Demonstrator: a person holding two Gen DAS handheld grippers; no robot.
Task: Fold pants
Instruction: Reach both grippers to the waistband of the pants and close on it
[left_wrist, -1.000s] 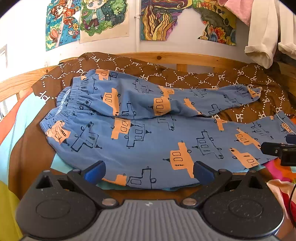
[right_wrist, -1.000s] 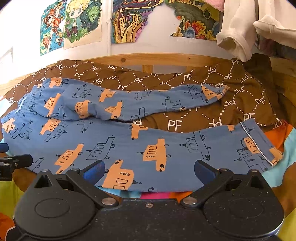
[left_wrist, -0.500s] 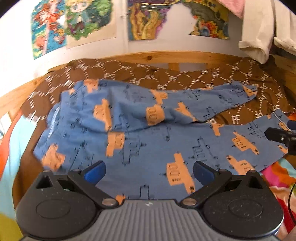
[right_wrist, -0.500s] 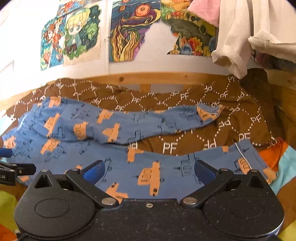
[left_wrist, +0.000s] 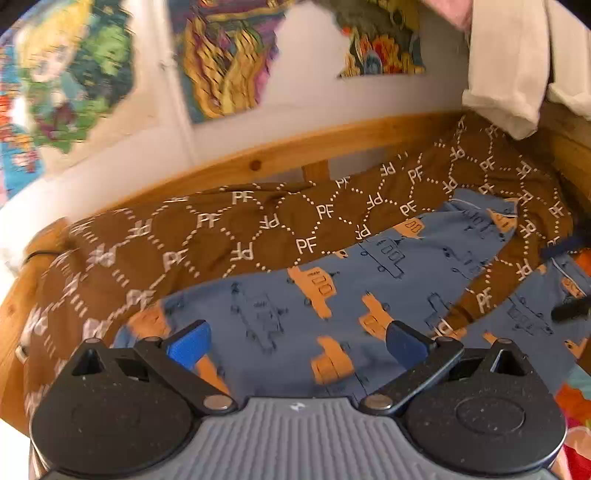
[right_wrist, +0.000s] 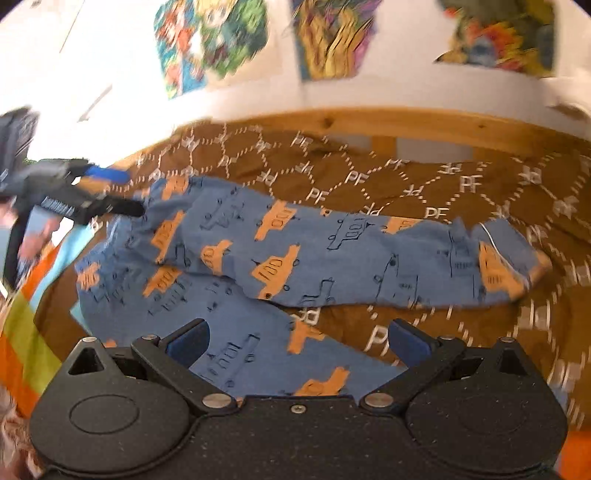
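Blue pants (right_wrist: 303, 258) with orange print lay spread on brown quilt (right_wrist: 369, 177) on bed, legs apart, no fold made. Left gripper (left_wrist: 295, 341) jaws wide, empty. Right gripper (right_wrist: 297, 339) jaws wide, empty. Whole folding judged outstanding.

Bright daylight floods in from the left, bleaching the wall (right_wrist: 110, 55) beyond the claw. Motion blur smears the posters (left_wrist: 74, 74) and far bedding; the fisheye bends the wooden rail (left_wrist: 295, 155). Only the claw housings stay sharp.
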